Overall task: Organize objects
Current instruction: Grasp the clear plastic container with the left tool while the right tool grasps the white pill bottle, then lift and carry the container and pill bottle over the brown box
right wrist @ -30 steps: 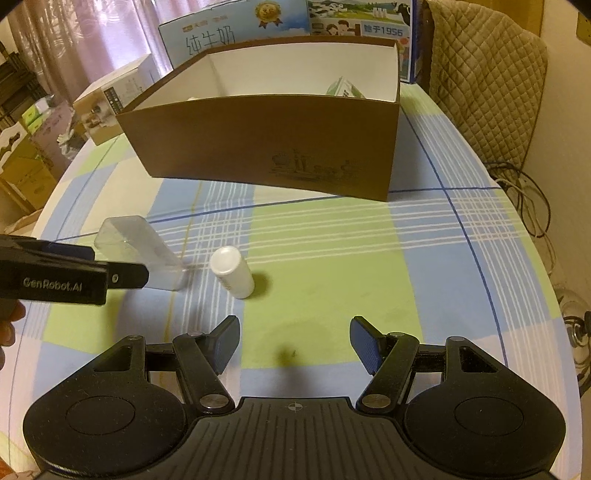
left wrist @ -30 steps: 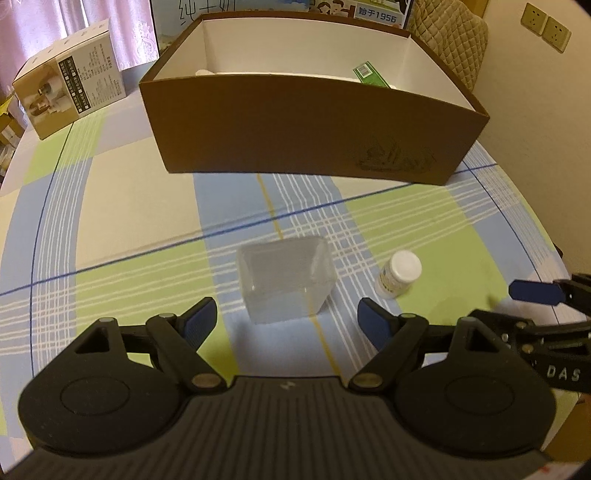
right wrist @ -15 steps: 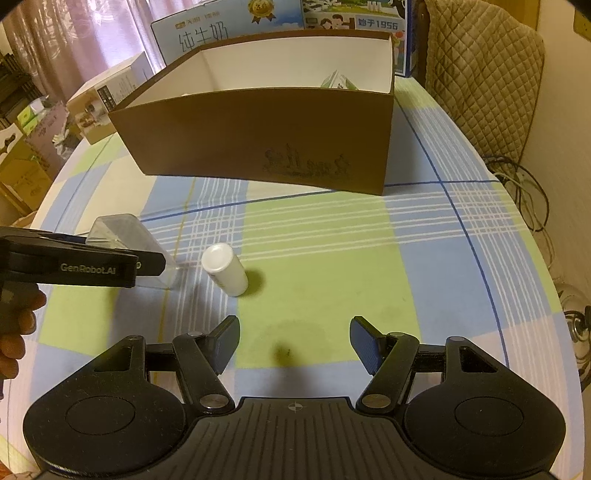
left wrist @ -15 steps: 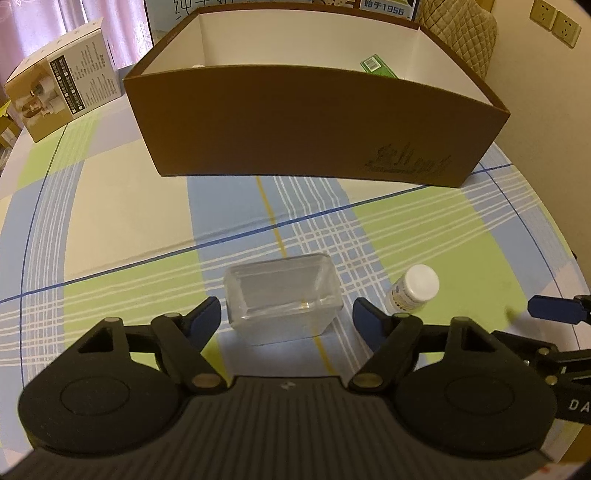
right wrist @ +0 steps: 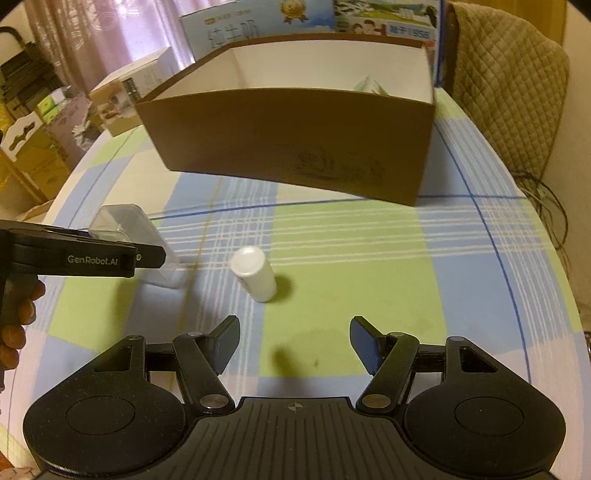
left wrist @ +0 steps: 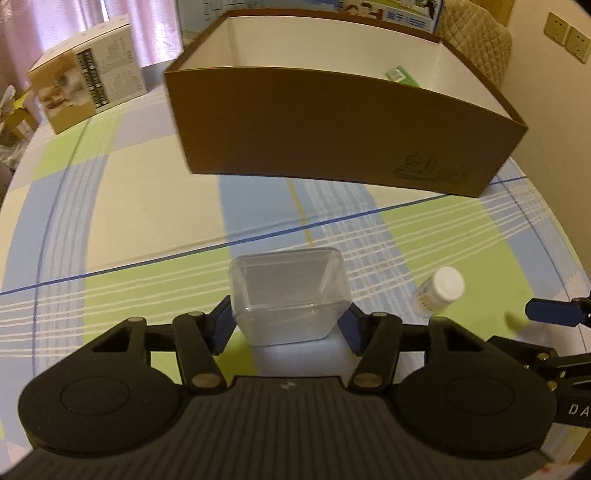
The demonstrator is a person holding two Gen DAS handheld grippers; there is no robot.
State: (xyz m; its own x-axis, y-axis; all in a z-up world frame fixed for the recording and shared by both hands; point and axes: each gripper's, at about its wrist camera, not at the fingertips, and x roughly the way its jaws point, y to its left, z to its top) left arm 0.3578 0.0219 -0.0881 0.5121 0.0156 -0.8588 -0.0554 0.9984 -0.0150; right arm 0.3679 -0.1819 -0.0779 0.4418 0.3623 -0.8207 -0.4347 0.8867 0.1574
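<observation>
A clear plastic box point(left wrist: 288, 291) stands on the checked tablecloth between the fingers of my left gripper point(left wrist: 288, 317). Its jaws are closing and both blue pads meet the box's side walls. From the right wrist view the same box point(right wrist: 122, 221) shows partly behind the left gripper's finger. A small white bottle point(right wrist: 253, 273) lies on its side ahead and left of my right gripper point(right wrist: 293, 345), which is open with nothing between its fingers. The bottle point(left wrist: 439, 291) also lies right of the clear box. The open brown cardboard box point(left wrist: 332, 129) stands behind them, with a green packet point(left wrist: 400, 75) inside.
A printed carton point(left wrist: 85, 92) sits at the table's far left. Blue milk cartons point(right wrist: 240, 26) stand behind the brown box. A quilted chair back point(right wrist: 509, 85) is at the right, with cables beside the table's rounded edge. A hand point(right wrist: 18, 314) holds the left gripper's handle.
The left gripper has come forward around the clear box and its jaws have narrowed until the pads reach the box's sides. The right gripper kept its opening and hardly moved.
</observation>
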